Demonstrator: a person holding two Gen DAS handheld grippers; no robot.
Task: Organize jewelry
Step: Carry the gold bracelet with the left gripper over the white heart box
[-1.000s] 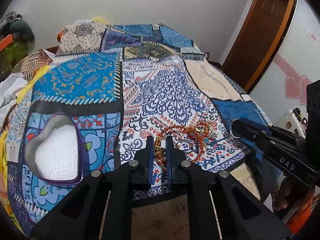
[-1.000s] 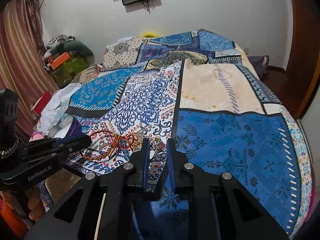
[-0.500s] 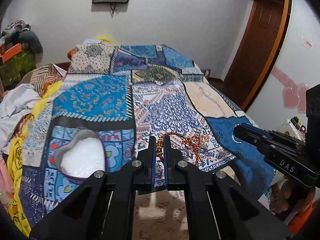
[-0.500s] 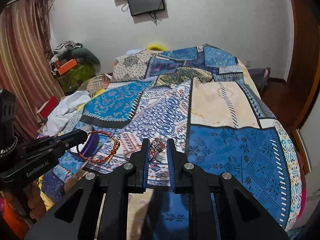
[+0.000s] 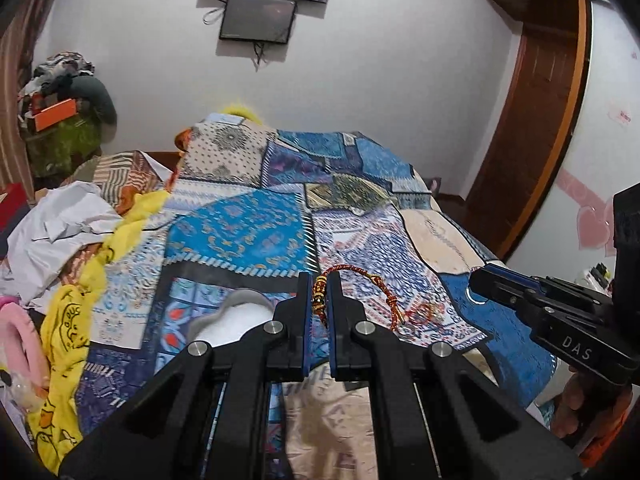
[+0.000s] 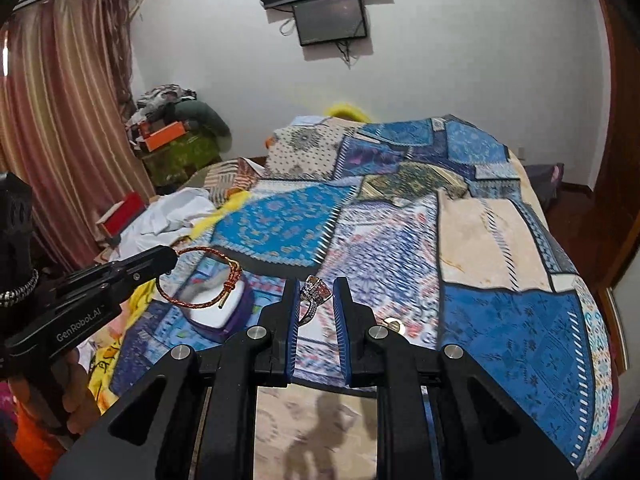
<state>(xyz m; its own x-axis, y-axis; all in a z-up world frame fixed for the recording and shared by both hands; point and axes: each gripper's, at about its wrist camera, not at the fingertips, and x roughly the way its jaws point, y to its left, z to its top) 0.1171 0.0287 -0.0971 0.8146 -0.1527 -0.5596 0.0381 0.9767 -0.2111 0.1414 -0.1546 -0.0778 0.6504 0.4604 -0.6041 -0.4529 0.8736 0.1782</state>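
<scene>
My left gripper [image 5: 319, 292] is shut on a red and gold braided bracelet [image 5: 362, 276] and holds it in the air above the bed; the bracelet also shows hanging from it in the right wrist view [image 6: 200, 276]. My right gripper [image 6: 316, 300] is shut on a silver ring with a large stone [image 6: 314, 292], lifted off the quilt. A heart-shaped purple box with a white foam insert [image 6: 216, 312] lies on the quilt below the bracelet; it also shows in the left wrist view [image 5: 236, 320], partly hidden by my fingers. More jewelry [image 5: 420, 314] lies on the quilt.
The patchwork quilt [image 6: 400, 240] covers the bed. A small gold ring [image 6: 394, 325] lies just right of my right gripper. Loose clothes [image 5: 60, 232] and a yellow cloth [image 5: 72, 320] are piled at the bed's left edge. A wooden door [image 5: 532, 128] stands on the right.
Both grippers have risen from the quilt. The left one lifted the bracelet out of the jewelry pile and toward the heart box; the right one lifted the ring.
</scene>
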